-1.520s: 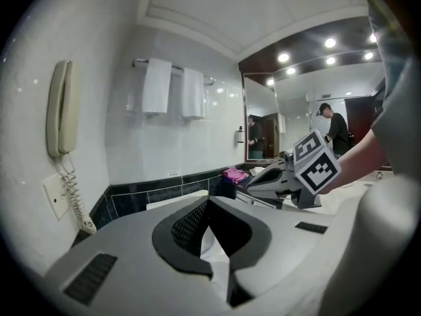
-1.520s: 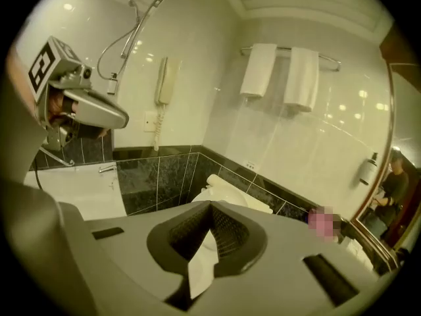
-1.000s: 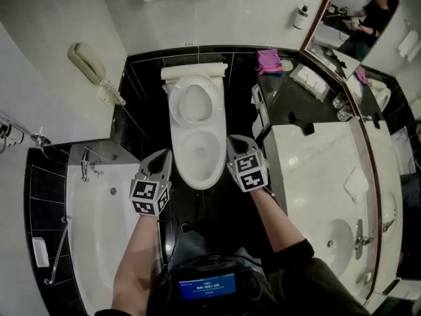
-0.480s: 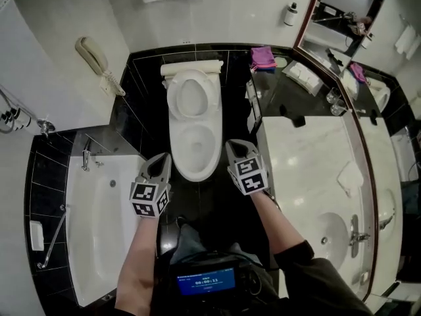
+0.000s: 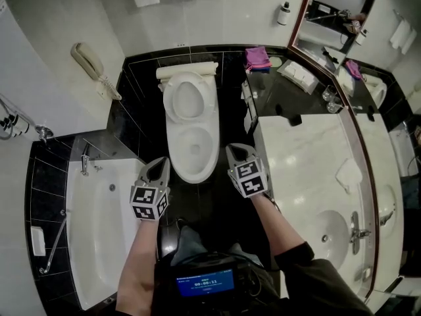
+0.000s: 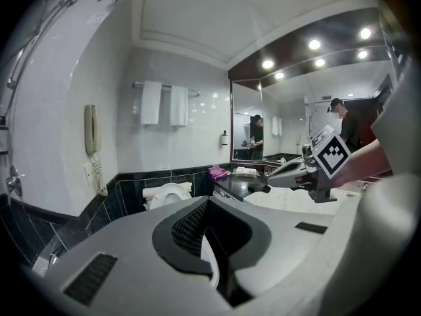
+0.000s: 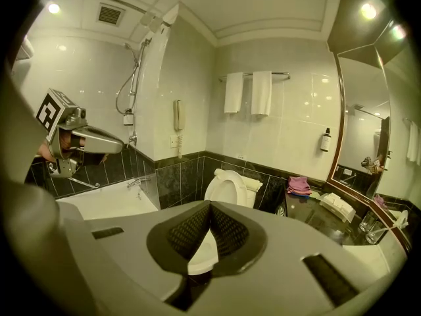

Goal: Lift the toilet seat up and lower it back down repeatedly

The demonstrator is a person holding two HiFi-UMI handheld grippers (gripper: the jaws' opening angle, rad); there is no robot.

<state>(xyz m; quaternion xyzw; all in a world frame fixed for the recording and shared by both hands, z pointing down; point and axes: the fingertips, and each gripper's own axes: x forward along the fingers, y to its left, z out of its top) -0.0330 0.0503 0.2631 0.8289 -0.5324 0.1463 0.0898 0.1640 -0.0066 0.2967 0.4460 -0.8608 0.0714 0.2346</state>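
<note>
In the head view the white toilet [image 5: 191, 147] stands against the black tiled wall, its bowl uncovered. Its seat [image 5: 187, 101] is raised and leans back on the tank. My left gripper [image 5: 161, 162] hovers left of the bowl's front and my right gripper [image 5: 233, 149] right of it; neither touches the toilet. Both are shut with nothing between the pads. The left gripper view looks past its closed jaws [image 6: 207, 203] to the toilet [image 6: 168, 193] and the right gripper [image 6: 289, 173]. In the right gripper view, the raised seat [image 7: 227, 186] shows beyond the closed jaws [image 7: 210, 206], with the left gripper [image 7: 99, 139] at the left.
A white bathtub [image 5: 99, 242] lies to the left, with a wall phone [image 5: 89, 61] above it. A pale counter [image 5: 316, 170] with a sink [image 5: 342, 232] runs along the right under a mirror. A pink cloth [image 5: 256, 58] sits on the dark shelf. Black floor lies in front of the bowl.
Both grippers have drawn back a little along the bowl's sides toward its front. The seat has stayed raised. Both grippers remain shut.
</note>
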